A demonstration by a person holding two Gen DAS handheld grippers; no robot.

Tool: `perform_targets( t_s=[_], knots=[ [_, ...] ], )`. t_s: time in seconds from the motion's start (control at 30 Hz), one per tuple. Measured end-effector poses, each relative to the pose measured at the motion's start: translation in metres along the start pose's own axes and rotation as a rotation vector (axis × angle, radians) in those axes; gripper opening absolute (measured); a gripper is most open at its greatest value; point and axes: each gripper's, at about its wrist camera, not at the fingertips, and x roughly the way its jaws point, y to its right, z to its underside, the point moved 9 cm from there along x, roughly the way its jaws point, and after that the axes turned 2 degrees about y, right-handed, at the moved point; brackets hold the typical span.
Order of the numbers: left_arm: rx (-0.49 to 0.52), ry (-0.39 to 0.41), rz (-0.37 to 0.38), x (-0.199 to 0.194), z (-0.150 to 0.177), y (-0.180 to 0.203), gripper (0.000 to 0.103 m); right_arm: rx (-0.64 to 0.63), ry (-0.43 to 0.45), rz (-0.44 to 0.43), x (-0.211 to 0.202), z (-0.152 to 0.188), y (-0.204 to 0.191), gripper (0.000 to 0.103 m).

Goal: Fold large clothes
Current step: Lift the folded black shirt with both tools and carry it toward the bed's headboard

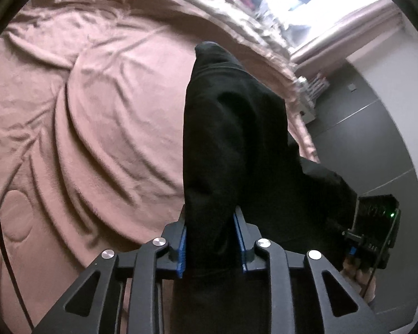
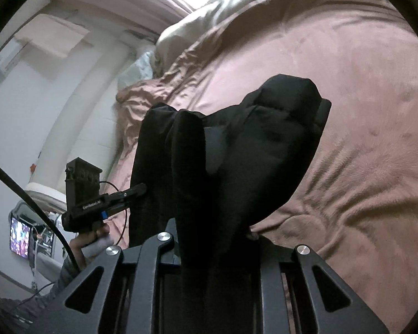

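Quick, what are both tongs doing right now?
Left tongs: shut on the black garment.
Right tongs: shut on the same black garment, held up over the pink blanket.

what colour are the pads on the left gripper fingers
Blue, ribbed pads, clearest in the left wrist view, clamped on the black garment.

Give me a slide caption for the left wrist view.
Left hand-held gripper clamps a black garment above the pink bedspread.

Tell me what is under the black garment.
Under the black garment, held by the left gripper and right gripper, lies a pink bedspread. The patch directly beneath the cloth is covered and cannot be seen.
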Motion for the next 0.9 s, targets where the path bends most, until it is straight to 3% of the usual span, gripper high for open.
perform_targets(
  t_s=[0.4, 0.9],
  knots=[
    [0.05, 0.15, 0.112, -0.097, 0.023, 0.059, 0.023, -0.184, 0.101, -0.029, -0.074, 0.065, -0.085, 0.015],
    [0.108, 0.276, 0.203, -0.215, 0.065, 0.096, 0.019, -0.25, 0.202, -0.047, -0.146, 0.143, -0.144, 0.014]
  ],
)
